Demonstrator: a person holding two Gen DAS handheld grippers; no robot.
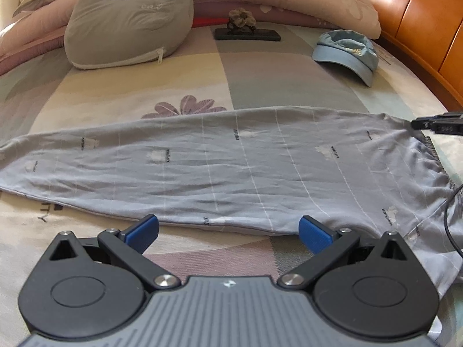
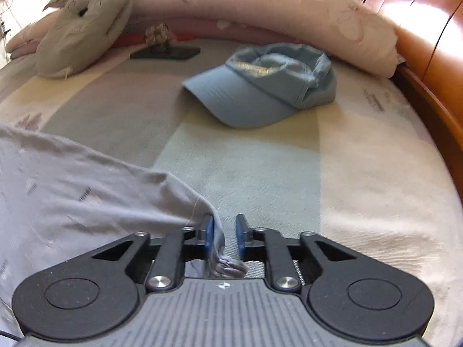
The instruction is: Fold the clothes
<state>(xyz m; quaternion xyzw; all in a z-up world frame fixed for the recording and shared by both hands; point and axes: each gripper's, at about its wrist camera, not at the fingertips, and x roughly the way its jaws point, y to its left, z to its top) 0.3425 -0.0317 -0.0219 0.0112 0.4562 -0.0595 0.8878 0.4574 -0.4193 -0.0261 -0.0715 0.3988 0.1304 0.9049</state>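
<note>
Grey patterned trousers [image 1: 231, 167] lie lengthwise across the bed, legs stacked, with the elastic waistband [image 1: 434, 156] at the right. My left gripper [image 1: 228, 225] is open wide just in front of the trousers' near edge, with nothing between its blue pads [image 1: 144, 231]. My right gripper [image 2: 225, 231] is at the far waist corner, its pads only a narrow gap apart. A bunched corner of the grey trousers [image 2: 72, 190] hangs between the pads, resting against the left one and not pinched. The left wrist view shows this right gripper [image 1: 437, 124] at the right edge.
A light blue cap [image 1: 347, 52] [image 2: 260, 86] lies beyond the trousers on the right. A grey cushion [image 1: 127, 20] and a dark flat object bearing a fabric flower [image 1: 247, 33] sit at the back, before a pink duvet [image 2: 260, 8]. An orange wooden bed frame [image 1: 419, 29] bounds the right side.
</note>
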